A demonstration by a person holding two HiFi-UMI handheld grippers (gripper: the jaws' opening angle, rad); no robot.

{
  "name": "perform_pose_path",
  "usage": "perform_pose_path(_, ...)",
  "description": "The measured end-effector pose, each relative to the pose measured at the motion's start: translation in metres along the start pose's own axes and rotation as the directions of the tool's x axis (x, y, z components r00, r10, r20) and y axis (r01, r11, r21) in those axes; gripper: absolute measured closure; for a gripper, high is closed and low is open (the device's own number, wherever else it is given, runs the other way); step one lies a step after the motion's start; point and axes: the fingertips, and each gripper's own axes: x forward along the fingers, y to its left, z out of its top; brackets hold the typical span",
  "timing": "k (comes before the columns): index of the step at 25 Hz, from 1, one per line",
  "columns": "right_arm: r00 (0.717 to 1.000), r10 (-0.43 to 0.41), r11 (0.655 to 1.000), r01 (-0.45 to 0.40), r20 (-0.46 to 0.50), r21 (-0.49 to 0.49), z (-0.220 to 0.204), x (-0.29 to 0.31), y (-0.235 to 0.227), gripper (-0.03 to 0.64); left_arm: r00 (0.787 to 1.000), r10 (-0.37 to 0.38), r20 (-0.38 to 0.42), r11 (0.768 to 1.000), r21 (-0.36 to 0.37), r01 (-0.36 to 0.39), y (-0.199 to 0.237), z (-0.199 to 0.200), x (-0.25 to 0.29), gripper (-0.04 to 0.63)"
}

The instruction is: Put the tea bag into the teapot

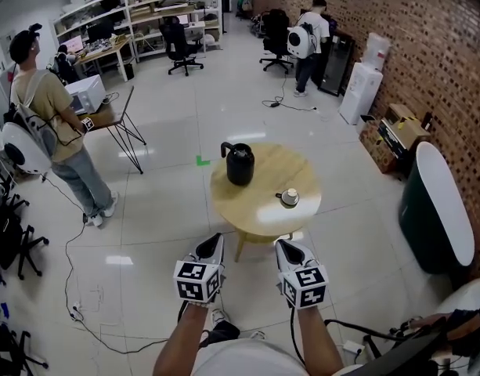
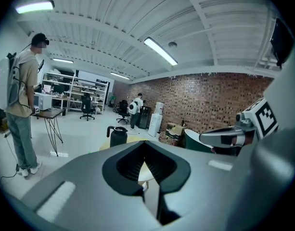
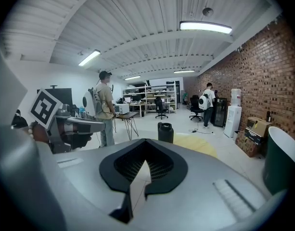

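Note:
A black teapot (image 1: 240, 164) stands on the far left part of a round wooden table (image 1: 259, 210). Near the table's right side sits a small white dish (image 1: 289, 198) with something small on it; whether that is the tea bag I cannot tell. Both grippers hover short of the table's near edge, side by side. My left gripper (image 1: 213, 243) is shut and holds nothing. My right gripper (image 1: 284, 246) is shut too, also with nothing in it. The teapot (image 2: 118, 136) shows ahead in the left gripper view, and the teapot (image 3: 165, 132) shows ahead in the right gripper view.
A person with a backpack (image 1: 52, 124) stands at the left beside a small folding table (image 1: 106, 120). A dark tub (image 1: 435, 210) lies along the brick wall at the right. Cables (image 1: 75, 288) run over the tiled floor. Another person (image 1: 310, 41) stands far back.

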Motion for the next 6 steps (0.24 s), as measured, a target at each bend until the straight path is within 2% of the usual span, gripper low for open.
perform_pose_path(6,1.000,-0.005,1.000,0.005,0.002,0.000,-0.0004,0.0005,-0.0003,0.617,1.000,-0.013,0.002,1.000,0.004,0.013,-0.0016,0.0022,0.0030,0.583)
